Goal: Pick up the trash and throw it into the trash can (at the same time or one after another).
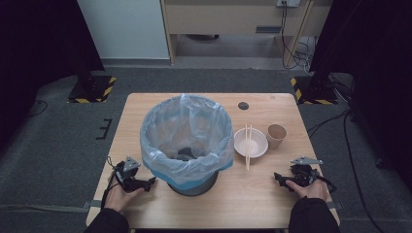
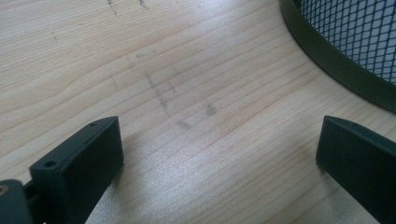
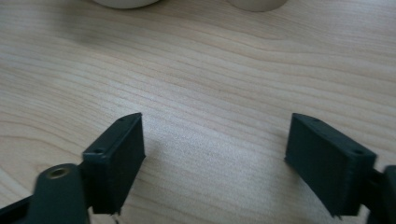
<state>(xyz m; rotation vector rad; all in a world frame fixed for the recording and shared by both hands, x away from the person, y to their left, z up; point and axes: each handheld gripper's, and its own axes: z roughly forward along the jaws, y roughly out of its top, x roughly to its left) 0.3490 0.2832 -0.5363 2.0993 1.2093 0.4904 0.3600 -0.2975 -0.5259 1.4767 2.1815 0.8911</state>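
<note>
A mesh bin point(image 1: 194, 182) lined with a pale blue bag point(image 1: 187, 133) stands on the wooden surface point(image 1: 252, 199). The left tool point(image 1: 151, 182), jaws wide apart and empty, rests just left of the bin's base. Right of the bin sit a white bowl point(image 1: 256, 146) bearing chopsticks point(image 1: 248, 145) and a paper cup point(image 1: 276, 136). The right tool point(image 1: 277, 177), jaws also apart, lies nearer the person than the bowl.

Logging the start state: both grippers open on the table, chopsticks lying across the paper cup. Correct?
Not quite. The high view shows the chopsticks lying across the white bowl, not the paper cup, which stands beside it. Left gripper and right gripper are open on the table.
</note>
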